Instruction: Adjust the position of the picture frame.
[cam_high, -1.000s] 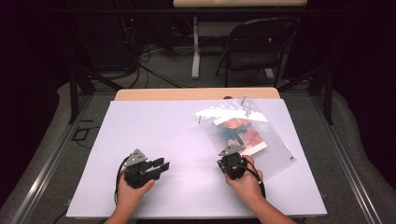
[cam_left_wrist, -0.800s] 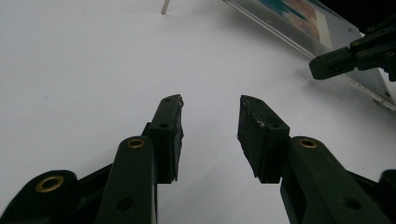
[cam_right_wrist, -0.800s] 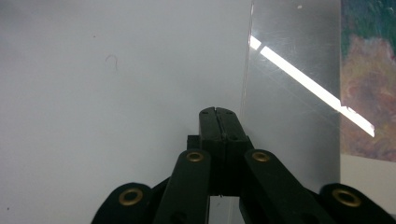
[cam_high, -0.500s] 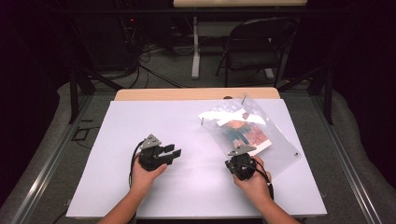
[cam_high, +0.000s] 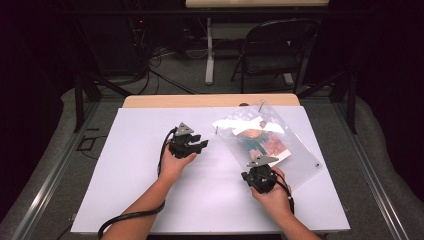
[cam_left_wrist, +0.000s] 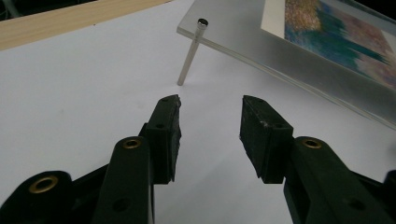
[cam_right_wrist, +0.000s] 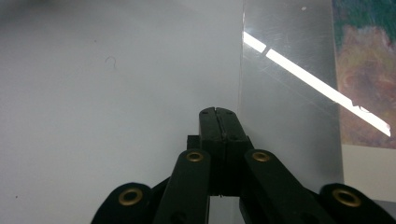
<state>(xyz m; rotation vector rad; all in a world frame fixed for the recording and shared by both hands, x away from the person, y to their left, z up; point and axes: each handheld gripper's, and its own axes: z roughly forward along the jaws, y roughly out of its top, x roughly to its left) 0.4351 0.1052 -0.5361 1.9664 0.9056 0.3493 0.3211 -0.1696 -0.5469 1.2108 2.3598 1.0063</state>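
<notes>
A clear acrylic frame (cam_high: 300, 165) holding a colourful picture (cam_high: 262, 140) stands tilted on thin metal pins on the white table (cam_high: 150, 200). My left gripper (cam_high: 202, 145) is at mid-table, pointing at the frame's left corner. In the left gripper view it (cam_left_wrist: 210, 105) is open with nothing between the pads, just short of a pin (cam_left_wrist: 189, 56). Its jaws have just been closing a little. My right gripper (cam_high: 260, 172) is at the frame's near edge. In the right gripper view it (cam_right_wrist: 218, 112) is shut, with its tips beside the acrylic (cam_right_wrist: 289, 121).
A wooden strip (cam_high: 210, 100) runs along the table's far edge. Beyond it a folding chair (cam_high: 272, 52) and cables (cam_high: 165, 75) sit on the floor. Bare white tabletop stretches to the left and front of the frame.
My left hand has moved from the front left of the table up and to the right, toward the frame's left corner. The right hand has stayed about where it was.
</notes>
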